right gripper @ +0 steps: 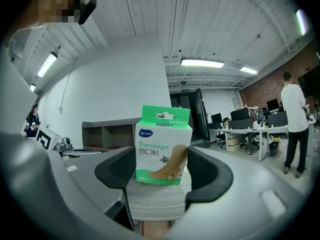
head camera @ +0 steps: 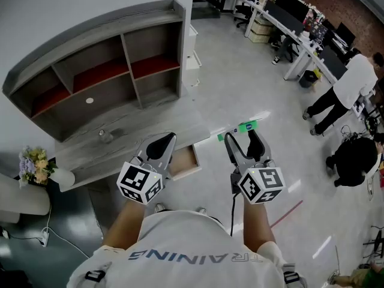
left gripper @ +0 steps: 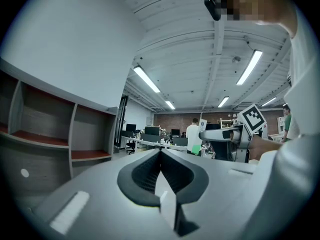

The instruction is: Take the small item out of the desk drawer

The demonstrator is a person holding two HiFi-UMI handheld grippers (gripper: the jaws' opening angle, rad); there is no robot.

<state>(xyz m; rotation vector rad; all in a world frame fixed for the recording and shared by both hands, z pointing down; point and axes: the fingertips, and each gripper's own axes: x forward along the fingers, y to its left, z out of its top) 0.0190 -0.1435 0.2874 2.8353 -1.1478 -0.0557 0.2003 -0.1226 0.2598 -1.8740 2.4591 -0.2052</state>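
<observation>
The right hand-held gripper (right gripper: 162, 164) holds the box (right gripper: 163, 146) upright, jaws fairly wide and pressing on its two sides. In the head view the box (head camera: 242, 127) hangs in the air to the right of the open drawer (head camera: 184, 162), clear of it. The left hand-held gripper (left gripper: 161, 152) has its jaws together and empty, and it sits just above the drawer (head camera: 167, 138).

The pads seem to catch only the lower part of the light cardboard, so a quick swing or a looser squeeze could tip the box or drop it to the floor, while a harder squeeze could dent it. The drawer juts from the bench (head camera: 114, 141) and could be knocked.
</observation>
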